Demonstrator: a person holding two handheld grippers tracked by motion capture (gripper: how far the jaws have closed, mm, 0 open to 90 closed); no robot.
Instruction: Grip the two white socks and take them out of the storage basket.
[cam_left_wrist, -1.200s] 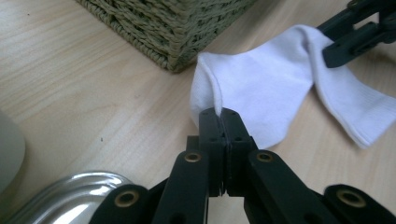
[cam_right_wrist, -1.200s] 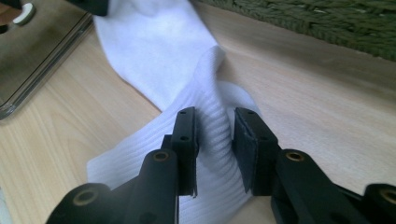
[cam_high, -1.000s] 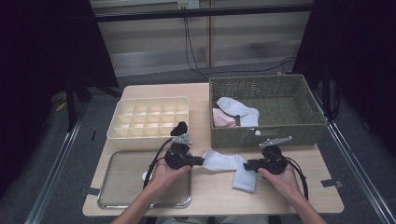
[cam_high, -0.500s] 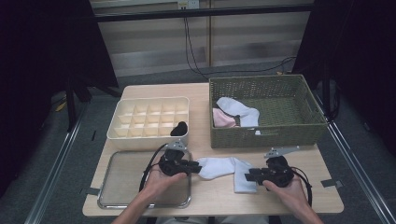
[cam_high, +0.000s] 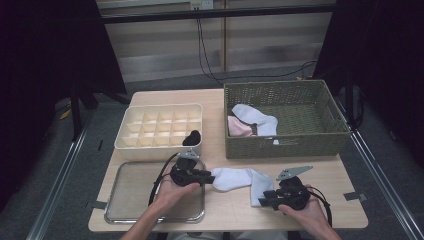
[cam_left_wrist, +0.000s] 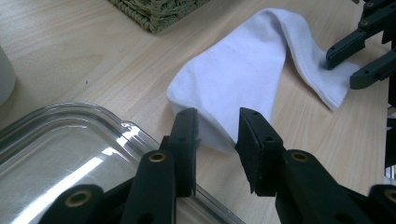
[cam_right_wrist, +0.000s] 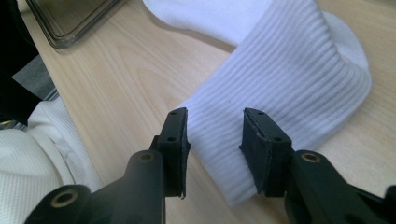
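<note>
White sock (cam_high: 235, 178) lower centre, bent on table, not yet boxed. Left gripper (cam_left_wrist: 217, 135) and right gripper (cam_right_wrist: 215, 140) jaws just opening, part-wide, straddling sock ends, no squeeze. One dark roll in divider box (cam_high: 150, 134); more in basket (cam_high: 285, 145).

a pale wooden table (cam_high: 220, 100) carries everything; a white sock (cam_high: 239, 179) lies flat on it, bent in the middle, one end just ahead of the left gripper (cam_high: 206, 175), the ribbed end just ahead of the right gripper (cam_high: 264, 198); a clear tray (cam_high: 131, 184) rests on the table's near left part, its corner right beside the left gripper; beyond that gripper sits a cream divided box (cam_high: 160, 127), with a dark item in its near right compartment; beyond the right gripper stands a green woven basket (cam_high: 285, 145); strips of grey tape (cam_high: 351, 196) mark the table's edge outside the right gripper.
</note>
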